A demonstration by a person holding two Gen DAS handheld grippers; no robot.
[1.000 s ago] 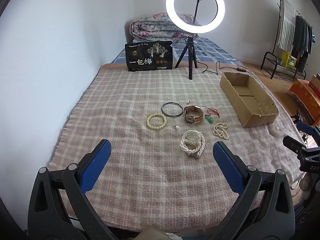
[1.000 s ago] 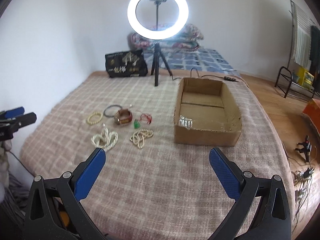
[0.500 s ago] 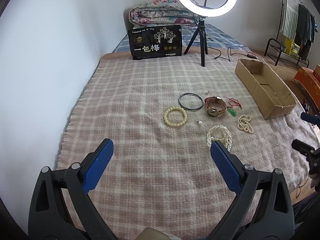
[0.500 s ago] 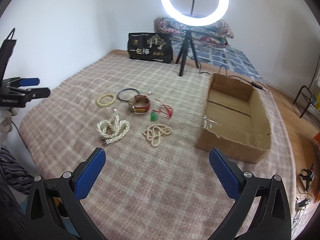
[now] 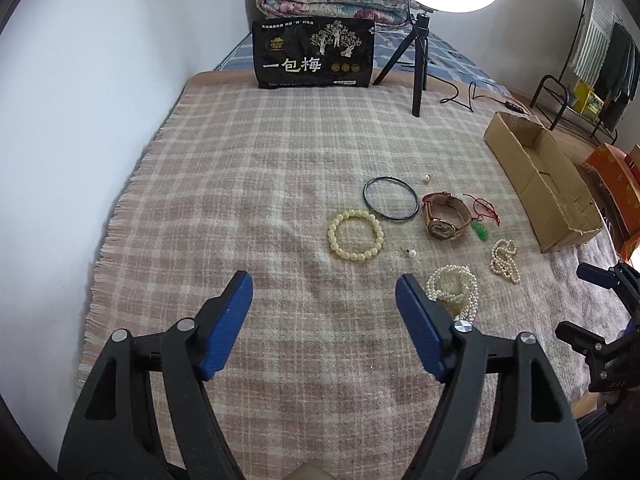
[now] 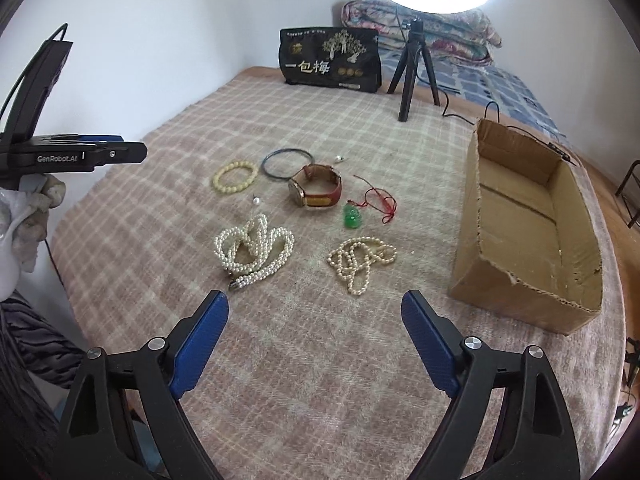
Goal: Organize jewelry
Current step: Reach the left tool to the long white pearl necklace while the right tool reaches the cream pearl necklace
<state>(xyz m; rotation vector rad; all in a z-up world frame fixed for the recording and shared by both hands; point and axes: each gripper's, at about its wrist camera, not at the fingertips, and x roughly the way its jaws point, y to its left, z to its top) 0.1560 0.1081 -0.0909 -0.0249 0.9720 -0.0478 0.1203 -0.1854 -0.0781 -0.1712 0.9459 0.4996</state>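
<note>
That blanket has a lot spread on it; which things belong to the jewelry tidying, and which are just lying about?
Part of the job:
cream bead bracelet
dark bangle
wristwatch
green pendant on red cord
large pearl necklace
small pearl strand
two loose pearl earrings
cardboard box, probably the container

Just lying about:
ring light on tripod
black snack bag
folded quilt

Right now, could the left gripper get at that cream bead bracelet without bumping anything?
Probably yes. The left gripper is open and empty, and the cream bead bracelet lies flat ahead with bare blanket between them. A small loose pearl sits close beside it.
</note>
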